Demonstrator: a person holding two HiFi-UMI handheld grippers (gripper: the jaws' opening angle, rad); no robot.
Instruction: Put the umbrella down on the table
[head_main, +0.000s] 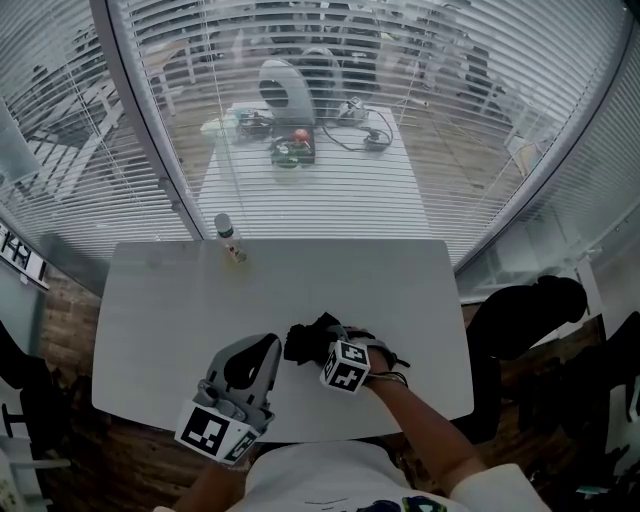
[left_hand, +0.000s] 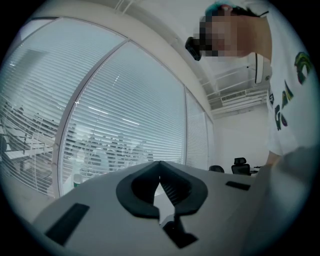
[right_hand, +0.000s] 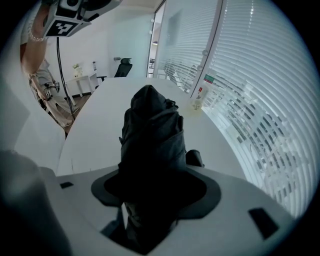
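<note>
**Umbrella held low over the table, not yet let go**

Grip first: the right gripper (head_main: 322, 350) has its jaws spread wide and clamped round the black folded fabric umbrella (head_main: 305, 340), pinching the bundled cloth close to one end. The right gripper view shows the dark folds filling the whole gap between the pads of the right gripper (right_hand: 155, 186), so the load is carried by that hand alone. Holding it by one end seems sensible for setting it down, since the free end can meet the surface first and the rest can follow.

The left gripper (head_main: 266, 346) waits just beside the umbrella near the front edge of the white rectangular table (head_main: 200, 300). Its jaws are pressed together on nothing, as the left gripper view makes plain (left_hand: 160, 167). It looks parked out of the way.

The umbrella's long axis runs straight out along the line of the right gripper's jaws. In the head view its free end points left, toward the left gripper; in the right gripper view (right_hand: 150, 132) it slants down over the tabletop (right_hand: 100, 117). Whether the end touches the surface I cannot tell. A small clear bottle (head_main: 228, 236) stands well apart at the far edge.
</note>
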